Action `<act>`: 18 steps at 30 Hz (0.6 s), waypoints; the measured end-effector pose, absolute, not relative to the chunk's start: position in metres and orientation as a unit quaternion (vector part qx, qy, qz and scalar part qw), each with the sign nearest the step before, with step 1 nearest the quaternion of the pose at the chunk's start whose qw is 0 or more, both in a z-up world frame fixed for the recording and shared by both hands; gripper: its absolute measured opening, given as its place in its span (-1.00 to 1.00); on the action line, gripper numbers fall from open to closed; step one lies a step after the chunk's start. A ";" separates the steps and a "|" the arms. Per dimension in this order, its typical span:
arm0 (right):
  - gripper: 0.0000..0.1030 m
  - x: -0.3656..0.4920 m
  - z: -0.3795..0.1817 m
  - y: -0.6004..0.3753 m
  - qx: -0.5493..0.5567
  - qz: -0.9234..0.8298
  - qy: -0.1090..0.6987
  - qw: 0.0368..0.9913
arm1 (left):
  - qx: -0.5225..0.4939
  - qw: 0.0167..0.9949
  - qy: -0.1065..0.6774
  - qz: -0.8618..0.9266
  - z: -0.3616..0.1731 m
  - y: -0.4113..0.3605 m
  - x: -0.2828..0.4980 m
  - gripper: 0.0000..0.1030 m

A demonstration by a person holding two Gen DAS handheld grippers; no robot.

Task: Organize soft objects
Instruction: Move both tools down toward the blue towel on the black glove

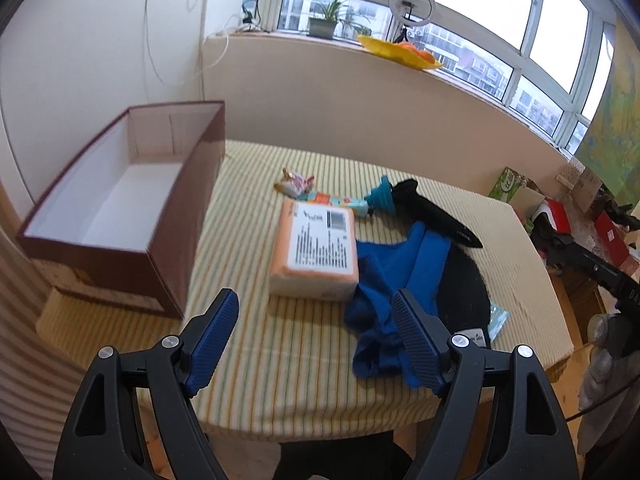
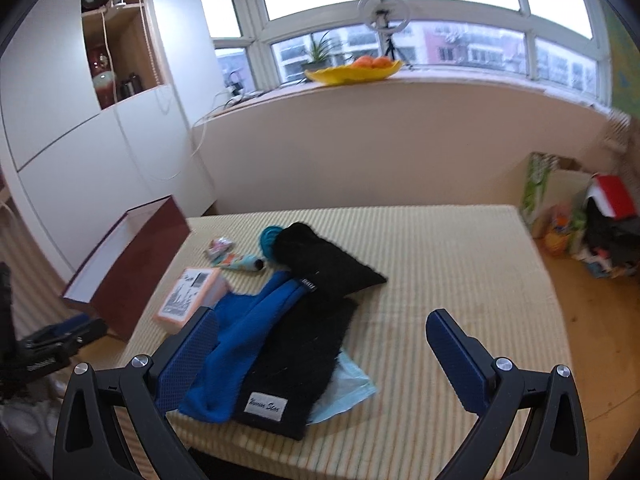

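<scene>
While both hover over the striped table [image 2: 440, 264], left tongs [image 1: 316, 336] spread wide, empty, right tongs [image 2: 322, 356] likewise.

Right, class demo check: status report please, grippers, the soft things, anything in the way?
Left gripper open, empty. Right gripper open, empty, over the blue cloth and black knit. Box empty. Orange packet lies between box and cloth.

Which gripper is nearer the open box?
Left. The left gripper hovers just right of the box; the right gripper is farther right, over the clothes.
</scene>
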State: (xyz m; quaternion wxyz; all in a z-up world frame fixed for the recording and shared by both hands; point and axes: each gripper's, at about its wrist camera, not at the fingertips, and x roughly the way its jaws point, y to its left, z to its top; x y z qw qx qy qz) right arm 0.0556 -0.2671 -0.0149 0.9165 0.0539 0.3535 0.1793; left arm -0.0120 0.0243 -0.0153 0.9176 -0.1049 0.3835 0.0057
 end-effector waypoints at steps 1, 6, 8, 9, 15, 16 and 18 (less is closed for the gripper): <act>0.99 0.058 -0.016 -0.266 0.060 0.191 0.360 0.911 | -0.107 0.916 0.388 0.003 -0.018 0.023 -0.011 0.54; 0.99 0.080 -0.026 -0.248 0.073 0.271 0.404 0.870 | -0.117 0.901 0.417 -0.031 -0.036 0.008 -0.007 0.54; 0.98 0.089 -0.029 -0.233 0.050 0.288 0.413 0.862 | -0.119 0.896 0.426 -0.042 -0.041 0.002 -0.006 0.54; 0.98 0.091 -0.030 -0.227 0.043 0.295 0.416 0.859 | -0.121 0.894 0.430 -0.045 -0.043 0.000 -0.005 0.54; 0.97 0.133 -0.047 -0.183 0.010 0.337 0.466 0.818 | -0.127 0.881 0.451 -0.069 -0.058 -0.015 -0.002 0.54; 0.97 0.141 -0.052 -0.175 0.001 0.339 0.477 0.811 | -0.127 0.879 0.454 -0.072 -0.060 -0.018 -0.001 0.54; 0.96 0.156 -0.065 -0.160 -0.013 0.340 0.500 0.797 | -0.128 0.876 0.458 -0.076 -0.065 -0.023 0.001 0.54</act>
